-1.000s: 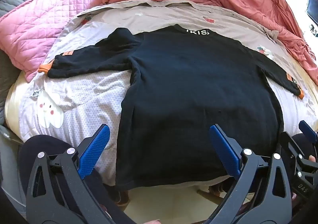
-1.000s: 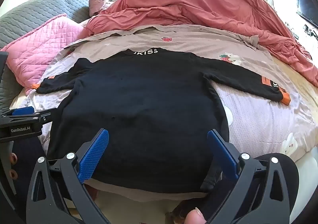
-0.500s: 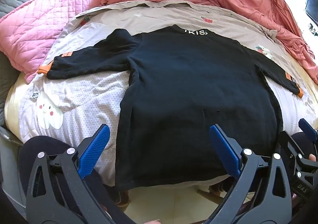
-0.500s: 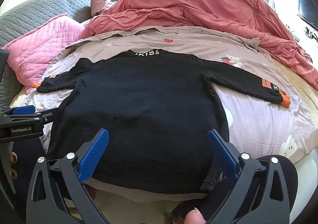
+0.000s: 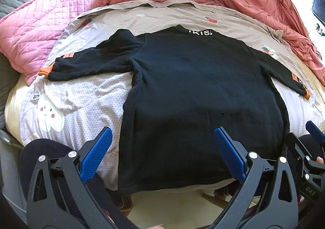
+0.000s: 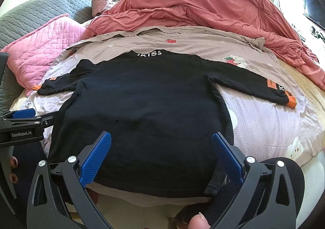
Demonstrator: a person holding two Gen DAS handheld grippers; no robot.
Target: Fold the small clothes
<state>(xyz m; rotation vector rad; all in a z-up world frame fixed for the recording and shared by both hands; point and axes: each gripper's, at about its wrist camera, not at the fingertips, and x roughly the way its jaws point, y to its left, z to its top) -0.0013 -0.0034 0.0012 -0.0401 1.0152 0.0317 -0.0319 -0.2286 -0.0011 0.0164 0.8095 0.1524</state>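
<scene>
A small black long-sleeved top lies flat on the bed, back up, sleeves spread out, orange cuffs, white letters at the collar. It also shows in the right wrist view. Its hem hangs over the near bed edge. My left gripper is open and empty, held above the hem's left part. My right gripper is open and empty above the hem's right part. Each gripper shows at the edge of the other's view.
The bed has a lilac patterned sheet. A pink quilted pillow lies at the left and a bunched red duvet at the far side. The floor is below the near bed edge.
Both grippers have shifted very slightly; the top looks a touch closer and lower in view. The top has not moved and both grippers stay open.
</scene>
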